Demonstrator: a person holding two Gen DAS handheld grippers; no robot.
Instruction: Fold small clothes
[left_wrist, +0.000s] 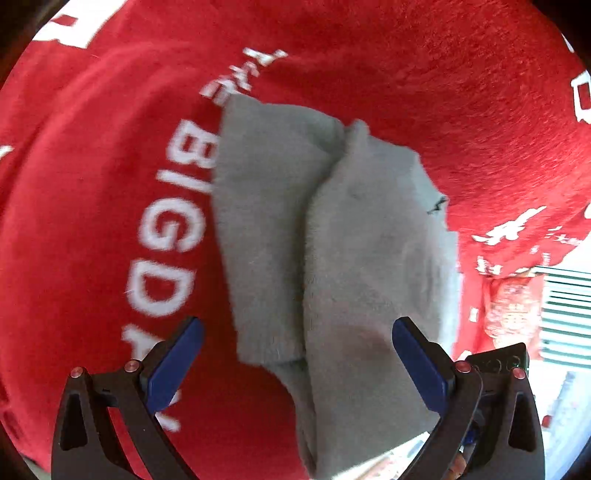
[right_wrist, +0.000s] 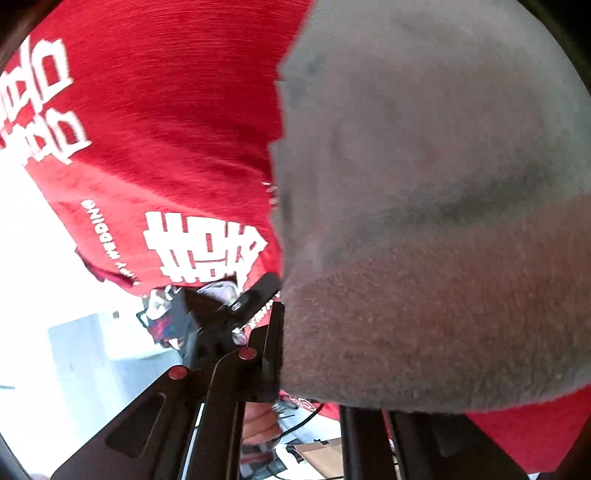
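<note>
A red cloth (left_wrist: 406, 74) printed with white letters and characters covers the surface and fills most of both views; in the left wrist view the words "BIG DAY" run down its left part. On it lies the grey garment (left_wrist: 332, 221), a small soft fleecy piece, doubled so that one flap overlaps the other along a seam running down its middle. Its near end rises off the cloth toward the lower right of the left wrist view.

In the right wrist view the same grey garment (right_wrist: 424, 221) hangs right in front of the lens and blocks the whole right half, hiding the right gripper's (right_wrist: 295, 332) far finger and its tips. Only the near black finger shows, pressed up against the fabric's edge, and the jaws are closed tight on the grey garment.

The left gripper (left_wrist: 297, 330) stands wide, its blue pads (left_wrist: 177, 365) either side of the garment without pressing it.

Past the cloth's edge in the left wrist view are white slats (left_wrist: 565, 314). Under the right gripper a hand (right_wrist: 258, 424) and a thin black cable (right_wrist: 306, 417) show, blurred.
</note>
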